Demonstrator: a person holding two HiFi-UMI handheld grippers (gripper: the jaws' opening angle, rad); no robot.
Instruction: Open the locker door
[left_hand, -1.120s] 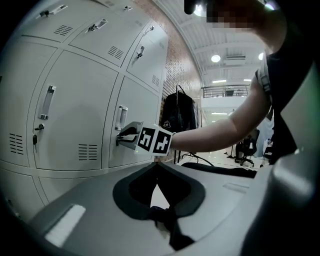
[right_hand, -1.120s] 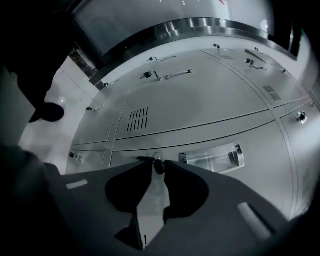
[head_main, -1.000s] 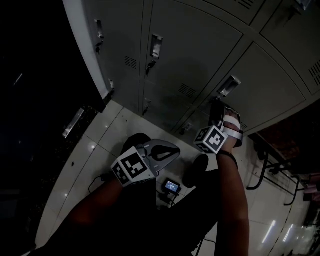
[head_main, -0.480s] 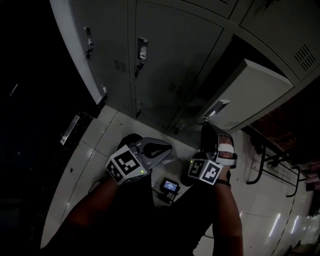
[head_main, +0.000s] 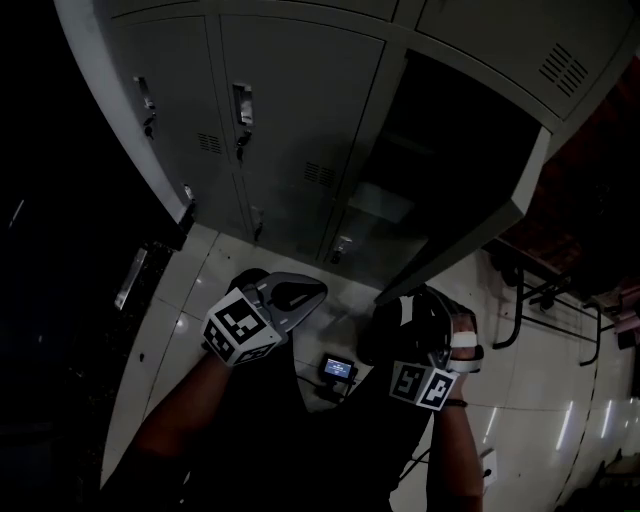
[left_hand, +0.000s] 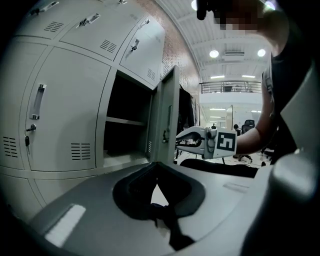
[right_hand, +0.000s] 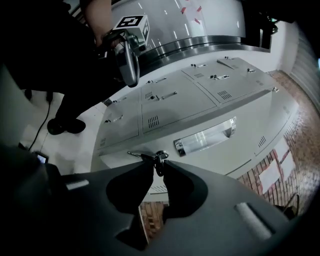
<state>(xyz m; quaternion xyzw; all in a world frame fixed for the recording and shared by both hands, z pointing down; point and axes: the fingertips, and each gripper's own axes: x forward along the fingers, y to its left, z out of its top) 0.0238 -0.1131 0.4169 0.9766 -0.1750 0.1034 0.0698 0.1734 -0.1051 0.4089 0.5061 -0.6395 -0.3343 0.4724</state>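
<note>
The grey locker door (head_main: 480, 215) stands swung wide open, baring a dark compartment (head_main: 440, 130) with a shelf (head_main: 380, 205). My right gripper (head_main: 402, 318) is at the door's lower free edge. In the right gripper view its jaws are opening, and the key in the door's lock (right_hand: 159, 157) sits between the tips, below the long metal handle (right_hand: 205, 137). The left gripper view shows the open door (left_hand: 167, 120) edge-on with the right gripper (left_hand: 182, 141) beside it. My left gripper (head_main: 312, 292) hangs low over the floor, shut and empty.
Closed lockers (head_main: 290, 110) with handles and vents fill the wall left of the open one. A small lit device (head_main: 338, 370) and a cable lie on the tiled floor by my feet. Dark metal furniture legs (head_main: 520, 300) stand at the right.
The locker door went from closed to wide open. My right gripper drew back and down towards me with the door's edge. The left gripper barely moved.
</note>
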